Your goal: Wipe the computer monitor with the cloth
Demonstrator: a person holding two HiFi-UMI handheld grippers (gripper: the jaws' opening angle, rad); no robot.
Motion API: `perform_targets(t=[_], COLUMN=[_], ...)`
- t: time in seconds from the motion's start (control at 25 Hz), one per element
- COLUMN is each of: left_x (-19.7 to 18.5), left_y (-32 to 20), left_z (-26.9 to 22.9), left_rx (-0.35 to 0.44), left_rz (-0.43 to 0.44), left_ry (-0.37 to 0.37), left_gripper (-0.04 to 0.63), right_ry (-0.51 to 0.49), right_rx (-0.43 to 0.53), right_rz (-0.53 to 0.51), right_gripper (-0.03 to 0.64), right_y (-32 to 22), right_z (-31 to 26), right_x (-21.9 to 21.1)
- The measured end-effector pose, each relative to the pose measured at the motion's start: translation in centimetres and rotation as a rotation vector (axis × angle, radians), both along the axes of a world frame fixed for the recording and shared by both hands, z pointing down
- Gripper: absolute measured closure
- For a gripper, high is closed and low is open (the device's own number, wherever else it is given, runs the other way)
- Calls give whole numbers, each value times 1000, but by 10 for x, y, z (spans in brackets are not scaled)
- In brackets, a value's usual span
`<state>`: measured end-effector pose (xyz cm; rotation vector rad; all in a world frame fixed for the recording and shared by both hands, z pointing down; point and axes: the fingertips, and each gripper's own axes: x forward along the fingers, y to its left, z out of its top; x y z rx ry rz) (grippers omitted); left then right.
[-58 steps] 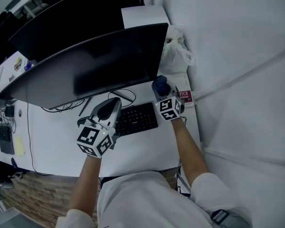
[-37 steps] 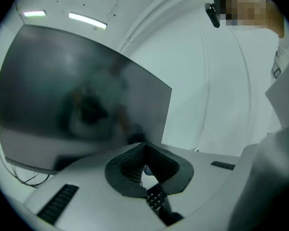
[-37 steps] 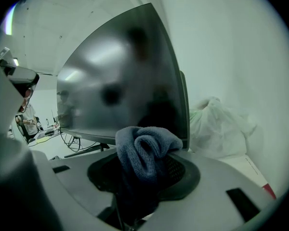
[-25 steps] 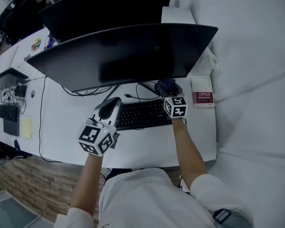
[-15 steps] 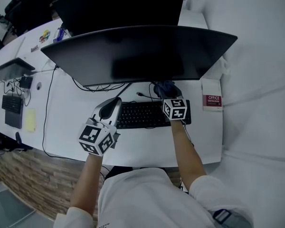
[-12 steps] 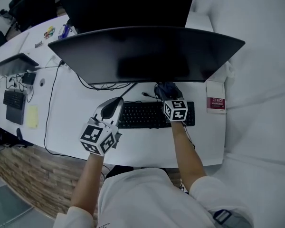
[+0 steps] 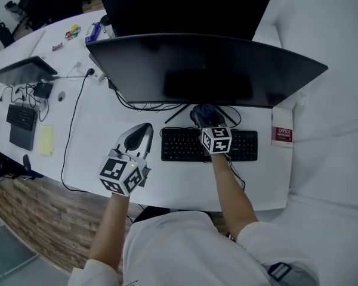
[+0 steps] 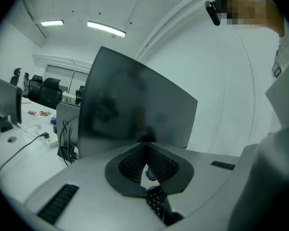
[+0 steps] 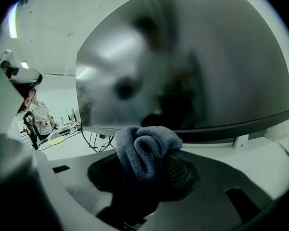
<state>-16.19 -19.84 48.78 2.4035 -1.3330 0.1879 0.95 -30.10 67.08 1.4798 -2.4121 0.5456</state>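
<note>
Right gripper: jaws clamped on the bunched blue-grey cloth | Cloth position: I see it over the far edge of the keyboard, just below the lower edge of the computer monitor; I cannot confirm contact with the screen | Left gripper: jaws together, nothing held, over the white desk, left of the keyboard.
</note>
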Motion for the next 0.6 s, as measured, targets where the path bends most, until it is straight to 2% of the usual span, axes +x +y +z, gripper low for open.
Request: perform_targets(t=[0.6], left_x=[-73], left_y=[-4], left_z=[4], left_rx=[-1], left_rz=[-16], left_ry=[8], left_gripper=[584], right_ry=[-23], right_rx=[-9], right_rz=[-69], right_gripper=[442], right_y=[-1], right_z=[2], right_x=[-106])
